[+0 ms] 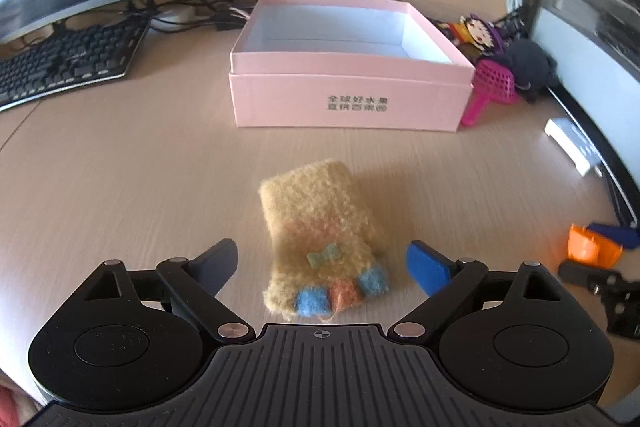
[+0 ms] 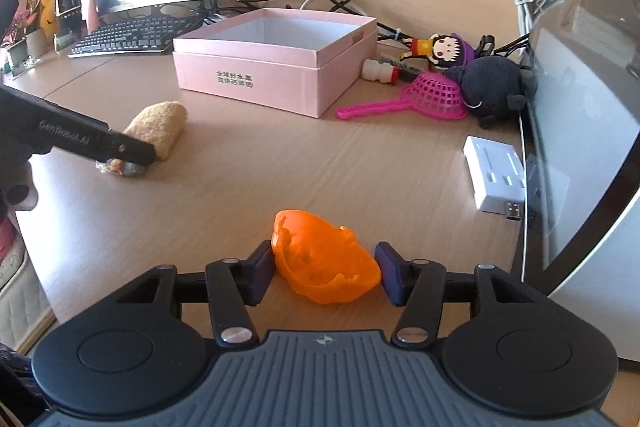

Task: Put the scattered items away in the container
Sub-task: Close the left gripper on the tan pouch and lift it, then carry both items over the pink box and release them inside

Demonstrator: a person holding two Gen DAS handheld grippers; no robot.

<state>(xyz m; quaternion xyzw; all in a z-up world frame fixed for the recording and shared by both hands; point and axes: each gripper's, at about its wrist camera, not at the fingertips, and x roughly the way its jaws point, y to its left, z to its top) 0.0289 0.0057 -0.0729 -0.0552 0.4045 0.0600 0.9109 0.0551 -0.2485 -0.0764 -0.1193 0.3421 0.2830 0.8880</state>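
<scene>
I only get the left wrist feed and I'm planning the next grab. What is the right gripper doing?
Observer: The right gripper is open, its fingers either side of an orange plastic toy lying on the desk.
Operator: Anything hidden behind the pink box?
Observer: Yes, a small white bottle lies beside the pink box, by its far right corner.
Operator: Is the pink strainer's handle clear?
Observer: The pink strainer lies dome up, its handle pointing left along the desk, untouched.

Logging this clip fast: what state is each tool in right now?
Left tool: open around the fuzzy yellow knitted mitten.
Right tool: open around the orange plastic toy.
</scene>
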